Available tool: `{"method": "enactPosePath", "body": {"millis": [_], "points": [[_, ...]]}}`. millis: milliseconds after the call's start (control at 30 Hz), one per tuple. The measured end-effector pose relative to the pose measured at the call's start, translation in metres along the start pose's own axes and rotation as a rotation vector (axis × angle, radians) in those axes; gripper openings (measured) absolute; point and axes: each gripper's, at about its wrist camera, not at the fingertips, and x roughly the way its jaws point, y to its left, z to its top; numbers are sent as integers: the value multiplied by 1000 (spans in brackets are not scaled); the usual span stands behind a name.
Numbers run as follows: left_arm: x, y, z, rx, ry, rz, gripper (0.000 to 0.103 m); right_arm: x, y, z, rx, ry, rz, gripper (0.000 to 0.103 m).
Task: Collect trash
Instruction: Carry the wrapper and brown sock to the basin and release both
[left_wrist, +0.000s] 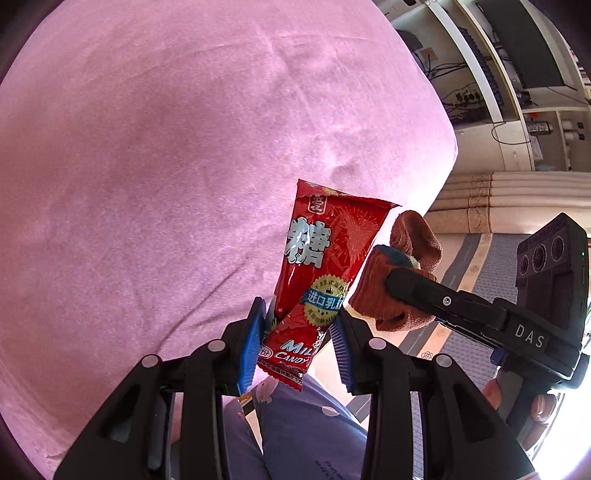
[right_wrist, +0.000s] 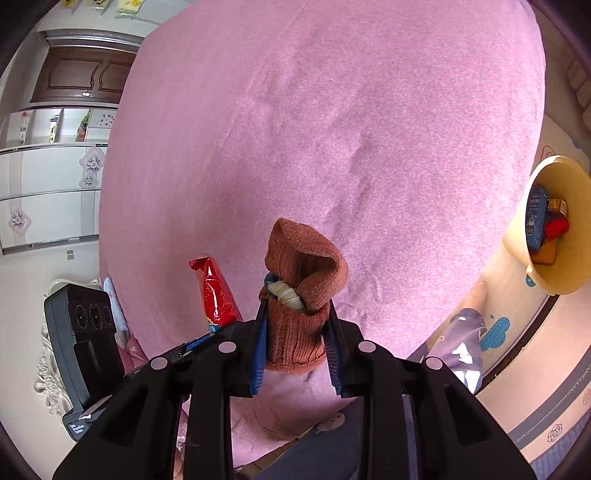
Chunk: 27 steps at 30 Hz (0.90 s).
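Observation:
A red milk-candy wrapper (left_wrist: 325, 258) stands upright between the blue pads of my left gripper (left_wrist: 298, 343), which is shut on its lower part. A rolled brown sock (right_wrist: 295, 295) with a pale bit tucked inside is pinched in my right gripper (right_wrist: 295, 347), also shut. Both hover over the near edge of a pink bed cover (right_wrist: 332, 129). The left wrist view shows the sock (left_wrist: 413, 243) and the right gripper (left_wrist: 388, 291) just right of the wrapper. In the right wrist view the wrapper (right_wrist: 216, 291) sits left of the sock.
A yellow bin (right_wrist: 517, 243) with trash inside stands on the floor right of the bed. A patterned floor mat (right_wrist: 554, 406) lies beside it. White cabinets (right_wrist: 48, 192) are at the left, a desk with cables (left_wrist: 480, 92) beyond the bed. Purple trouser legs (left_wrist: 314, 424) show below.

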Motion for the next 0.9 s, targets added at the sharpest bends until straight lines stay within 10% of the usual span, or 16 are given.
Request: {"method": "enactPosePath", "body": {"millis": [900], "points": [[199, -308, -26, 303, 257, 19, 35, -158, -287, 27, 308, -136, -46, 27]]}}
